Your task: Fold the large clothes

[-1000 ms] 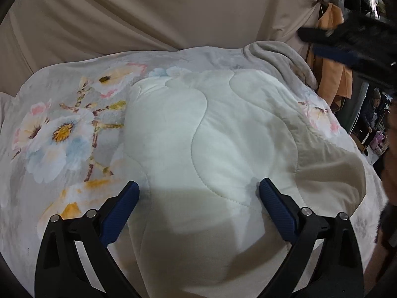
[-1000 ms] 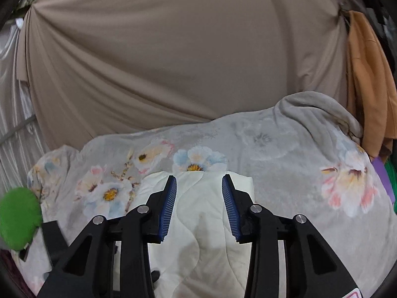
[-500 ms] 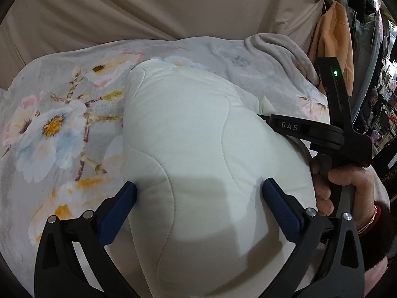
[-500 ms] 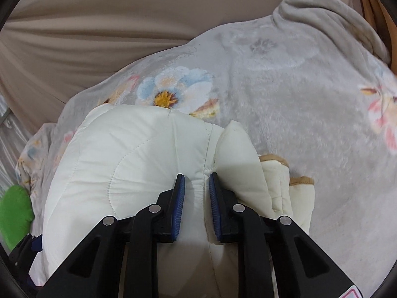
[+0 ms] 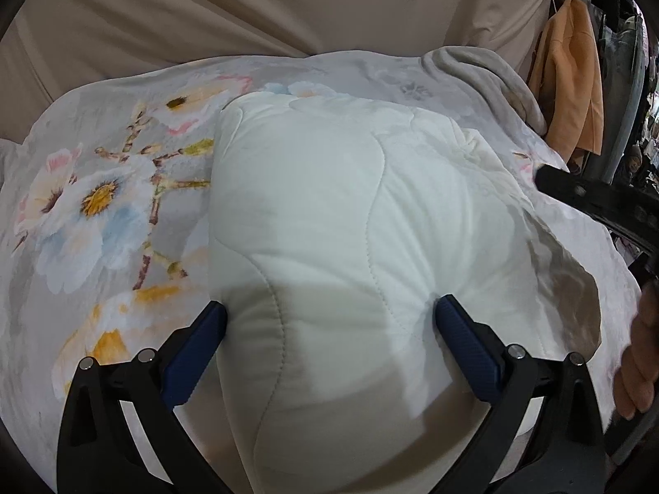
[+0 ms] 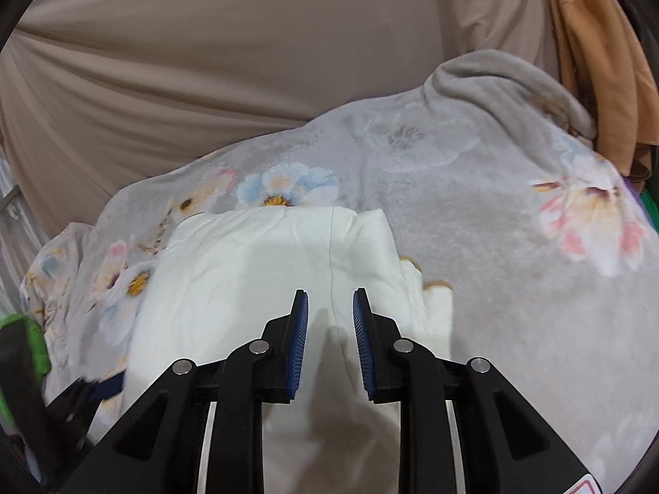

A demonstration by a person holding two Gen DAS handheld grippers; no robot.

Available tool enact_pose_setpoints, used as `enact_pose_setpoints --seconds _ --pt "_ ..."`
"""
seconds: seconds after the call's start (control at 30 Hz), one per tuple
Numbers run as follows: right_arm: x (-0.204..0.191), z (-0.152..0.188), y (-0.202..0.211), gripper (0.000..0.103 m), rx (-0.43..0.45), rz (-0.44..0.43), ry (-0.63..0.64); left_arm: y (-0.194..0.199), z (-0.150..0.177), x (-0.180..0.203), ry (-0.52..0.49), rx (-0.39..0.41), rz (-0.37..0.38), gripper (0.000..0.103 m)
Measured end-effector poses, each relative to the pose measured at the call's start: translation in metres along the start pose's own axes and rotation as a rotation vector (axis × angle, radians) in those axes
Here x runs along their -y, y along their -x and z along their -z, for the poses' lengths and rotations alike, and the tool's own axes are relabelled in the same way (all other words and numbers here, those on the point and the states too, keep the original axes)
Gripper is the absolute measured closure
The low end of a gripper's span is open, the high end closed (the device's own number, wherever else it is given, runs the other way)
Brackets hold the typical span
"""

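Basically no readable text — left gripper (image 5: 329, 329) clamps quilted jacket (image 5: 350, 206); right gripper (image 6: 329, 317) opening.

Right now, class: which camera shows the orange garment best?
The left wrist view: the orange garment hangs at the right with its lower hem visible. The right wrist view shows only a strip of it cut off by the frame edge.

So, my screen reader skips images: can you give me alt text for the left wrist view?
A folded white quilted garment bulges between the wide-spread blue pads of the left hand-held gripper, lying on a grey floral blanket. Beige fabric hangs behind, and a person's hand shows at the right edge.
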State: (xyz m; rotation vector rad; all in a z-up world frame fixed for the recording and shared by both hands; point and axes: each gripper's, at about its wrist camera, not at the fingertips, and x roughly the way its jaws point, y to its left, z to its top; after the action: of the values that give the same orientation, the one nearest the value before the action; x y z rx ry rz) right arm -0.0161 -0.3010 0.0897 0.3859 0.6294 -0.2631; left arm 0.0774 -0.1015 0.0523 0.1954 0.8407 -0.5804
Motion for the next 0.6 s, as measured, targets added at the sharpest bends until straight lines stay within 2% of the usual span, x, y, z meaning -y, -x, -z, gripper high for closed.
enact_pose_setpoints --seconds 0.2,0.37,0.6 --pt "0.003 0.051 0.03 0.082 -0.049 0.036 0.063 0.0 0.001 0.0 0.002 0.005 -0.002 0.005" --pt "0.01 0.079 0.011 0.086 -0.11 0.052 0.058 0.001 0.003 0.002 -0.009 0.012 -0.011 0.005" --pt "0.018 0.096 -0.004 0.088 -0.097 0.02 0.038 -0.001 0.008 0.007 -0.025 0.026 -0.039 0.005"
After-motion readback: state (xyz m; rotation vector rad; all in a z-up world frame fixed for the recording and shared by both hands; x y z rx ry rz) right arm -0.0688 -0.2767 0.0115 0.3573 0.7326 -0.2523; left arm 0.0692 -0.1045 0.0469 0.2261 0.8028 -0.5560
